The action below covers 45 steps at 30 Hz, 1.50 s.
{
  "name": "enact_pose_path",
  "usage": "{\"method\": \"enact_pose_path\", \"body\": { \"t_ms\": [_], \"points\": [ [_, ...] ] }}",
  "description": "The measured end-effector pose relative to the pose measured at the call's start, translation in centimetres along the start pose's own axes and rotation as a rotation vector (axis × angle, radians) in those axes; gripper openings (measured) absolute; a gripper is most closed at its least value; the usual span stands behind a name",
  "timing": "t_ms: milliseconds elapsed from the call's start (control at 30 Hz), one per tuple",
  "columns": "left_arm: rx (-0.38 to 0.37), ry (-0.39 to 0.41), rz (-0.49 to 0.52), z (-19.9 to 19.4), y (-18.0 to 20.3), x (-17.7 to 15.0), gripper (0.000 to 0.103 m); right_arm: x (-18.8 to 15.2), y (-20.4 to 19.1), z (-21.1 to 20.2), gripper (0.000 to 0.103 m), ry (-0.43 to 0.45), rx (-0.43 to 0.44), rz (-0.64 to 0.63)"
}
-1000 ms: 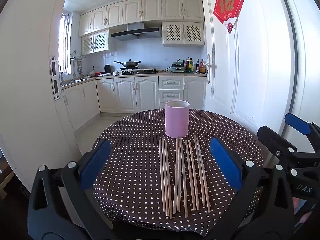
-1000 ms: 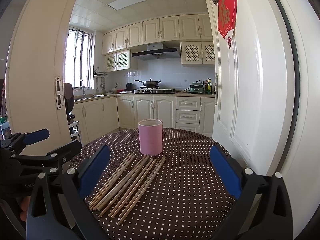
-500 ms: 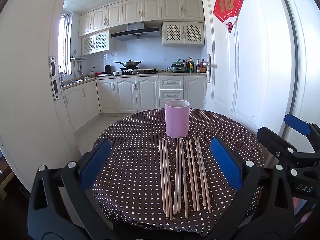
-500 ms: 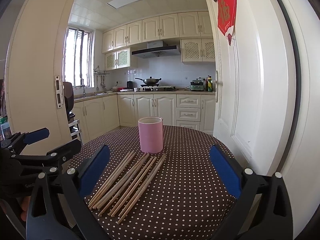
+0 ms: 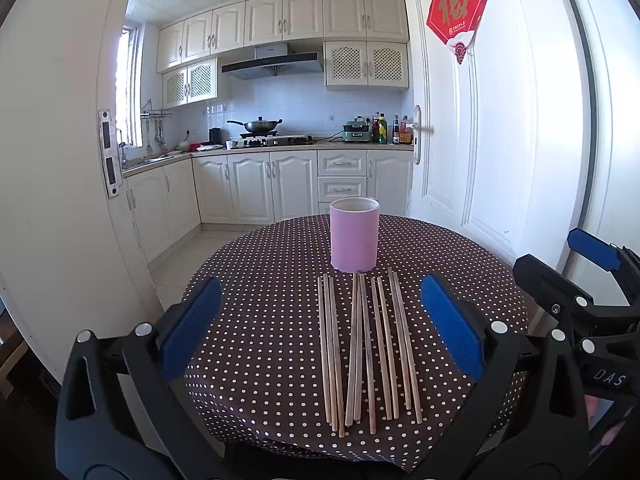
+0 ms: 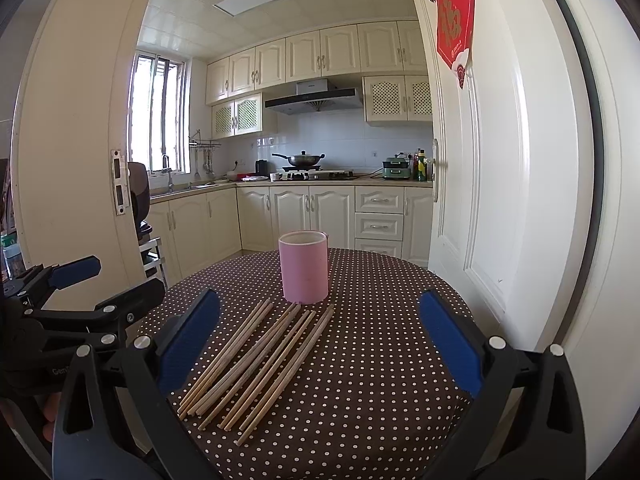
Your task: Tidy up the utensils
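While both grippers hover at the near edge of a round table, almost nothing on it has changed over the past second: the wooden chopsticks (image 5: 366, 350) lie where they lay, and the pink cylindrical holder (image 5: 354, 238) stands upright in the same spot on the polka-dot tablecloth (image 5: 260, 320). Only the cameras have drifted a touch, which suggests the sorting has yet to begin and every stick still waits to go into the cup.

From the left wrist, the left gripper (image 5: 320, 326) shows its blue pads spread wide, nothing between them, framing the row of sticks. The right gripper (image 6: 320, 338) is likewise spread and empty in its own view; its dark frame also shows at the right edge of the left camera.

About ten chopsticks rest flat on the cloth in loose pairs, side by side and roughly parallel. Their long axes run from the near table edge toward the holder, far ends stopping just short of its base or touching it; which, the frames do not settle. Seen from the right wrist, the same bundle (image 6: 260, 364) slants from lower left up toward the cup (image 6: 305, 267), so that hand would meet them at an angle, while the left hand looks straight down their length. Which ends are the tips is too fine to tell.

Beyond the open door (image 5: 460, 160) lies a cream-cabineted kitchen.
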<state>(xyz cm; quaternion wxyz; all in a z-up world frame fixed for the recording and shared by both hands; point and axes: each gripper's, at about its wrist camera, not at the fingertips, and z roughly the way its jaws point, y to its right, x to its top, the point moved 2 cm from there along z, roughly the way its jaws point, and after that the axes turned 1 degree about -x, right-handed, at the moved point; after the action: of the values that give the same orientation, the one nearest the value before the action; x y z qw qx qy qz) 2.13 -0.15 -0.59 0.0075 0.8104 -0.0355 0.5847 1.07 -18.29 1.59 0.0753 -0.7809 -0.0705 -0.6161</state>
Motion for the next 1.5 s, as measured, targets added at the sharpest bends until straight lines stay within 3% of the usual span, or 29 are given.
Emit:
{"method": "enact_pose_path", "body": {
  "t_ms": [1033, 1500],
  "points": [
    [0.01, -0.018, -0.008, 0.5, -0.1, -0.6, 0.098, -0.2, 0.3, 0.9, 0.096, -0.035, 0.009, 0.021],
    [0.041, -0.078, -0.008, 2.6, -0.5, -1.4, 0.098, -1.4, 0.6, 3.2, 0.096, -0.123, 0.014, 0.063]
  ]
}}
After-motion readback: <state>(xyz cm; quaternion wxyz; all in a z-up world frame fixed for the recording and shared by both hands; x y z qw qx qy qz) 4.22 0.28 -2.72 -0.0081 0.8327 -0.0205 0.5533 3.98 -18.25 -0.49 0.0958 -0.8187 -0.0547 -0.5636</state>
